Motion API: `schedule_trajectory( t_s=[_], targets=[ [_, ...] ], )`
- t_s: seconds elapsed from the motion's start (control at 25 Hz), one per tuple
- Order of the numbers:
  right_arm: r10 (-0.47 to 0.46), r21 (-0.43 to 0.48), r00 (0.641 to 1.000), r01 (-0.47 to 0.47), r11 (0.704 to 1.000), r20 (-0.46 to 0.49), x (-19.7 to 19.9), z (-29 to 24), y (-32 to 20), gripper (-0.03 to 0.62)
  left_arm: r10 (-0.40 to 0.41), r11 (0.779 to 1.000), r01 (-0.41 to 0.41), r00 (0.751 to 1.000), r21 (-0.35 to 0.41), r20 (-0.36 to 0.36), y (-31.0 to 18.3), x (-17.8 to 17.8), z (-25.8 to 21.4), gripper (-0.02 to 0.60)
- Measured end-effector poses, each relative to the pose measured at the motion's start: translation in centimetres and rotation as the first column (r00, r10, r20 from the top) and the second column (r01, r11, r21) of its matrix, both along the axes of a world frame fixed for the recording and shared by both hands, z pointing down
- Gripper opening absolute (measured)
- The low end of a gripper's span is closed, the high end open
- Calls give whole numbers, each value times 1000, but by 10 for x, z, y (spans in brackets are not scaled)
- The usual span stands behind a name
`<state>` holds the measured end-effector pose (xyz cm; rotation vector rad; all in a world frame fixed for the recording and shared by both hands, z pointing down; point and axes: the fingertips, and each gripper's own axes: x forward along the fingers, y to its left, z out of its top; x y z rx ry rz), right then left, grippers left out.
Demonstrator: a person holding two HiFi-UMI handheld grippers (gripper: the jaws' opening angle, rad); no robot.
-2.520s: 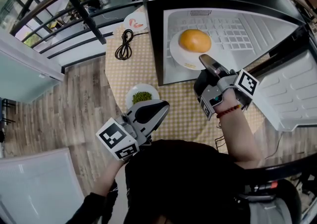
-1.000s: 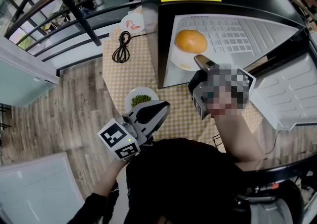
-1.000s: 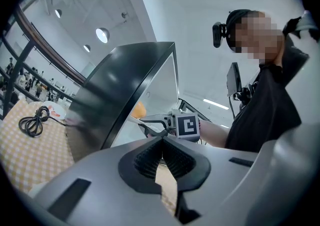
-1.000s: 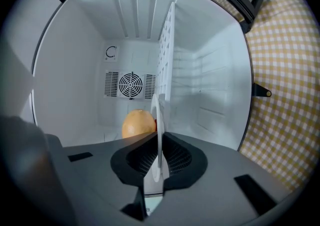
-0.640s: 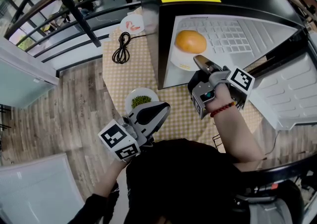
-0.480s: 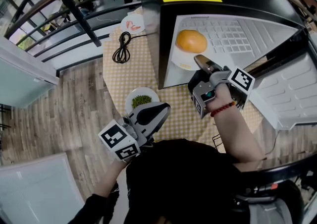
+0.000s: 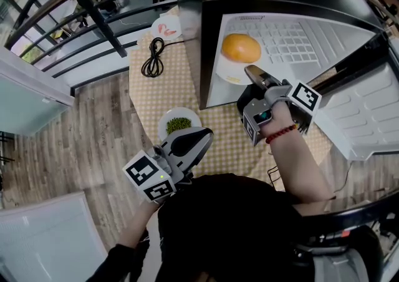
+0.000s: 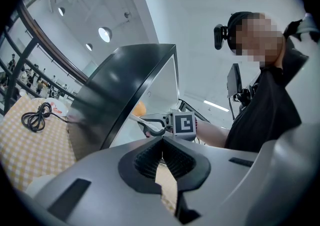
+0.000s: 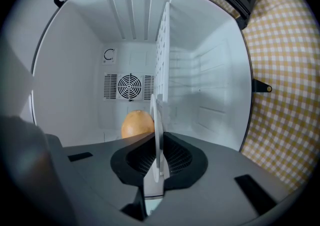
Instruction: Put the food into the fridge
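Seen from above by the head camera: the right gripper (image 7: 249, 73), centre right of the frame, is clamped on the near rim of a white plate (image 7: 225, 76) carrying a round orange bun (image 7: 240, 48); plate and bun sit in the open mouth of the black fridge (image 7: 187, 31) at upper centre. Compared with a couple of seconds ago the plate has crept only slightly further in, and the grip has not loosened; this dish looks nearly delivered but not yet let go. The right gripper's own camera shows the plate edge-on, pinched between narrow jaws and roughly level with the white shelf (image 9: 162, 45); whether it rests there I cannot tell. The left gripper (image 7: 201, 136), lower centre, has its jaws together on nothing. Just above it a plate of green food (image 7: 179, 123) waits on the yellow checked tablecloth (image 7: 156, 90); further up lie a black cable (image 7: 153, 57) and a plate of pink food (image 7: 167, 26). Left of the table are a wood floor (image 7: 68, 150) and a dark railing (image 7: 93, 6).
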<state>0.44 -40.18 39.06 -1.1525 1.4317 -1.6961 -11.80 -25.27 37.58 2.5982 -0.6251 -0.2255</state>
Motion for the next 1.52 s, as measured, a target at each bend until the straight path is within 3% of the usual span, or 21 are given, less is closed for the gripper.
schedule_trajectory(
  t_s=[0.8,0.96,1.04,1.52],
  targets=[
    [36,8,999,-37,999,11,1,-4,1,35,15,1000,-15,1000,-3,-6,3,-5,2,12],
    [42,13,999,-42,999,-2,2,-5,2,42,18,1000,-18,1000,-3,-8,3,-6,2,12],
    [43,20,999,-42,999,-4,3,-6,1,76,21,1000,-21,1000,-3,-10,3,-6,2,12],
    [61,26,998,-61,998,2,11,-9,15,93,24,1000,-24,1000,-4,-10,17,-4,-1,12]
  ],
)
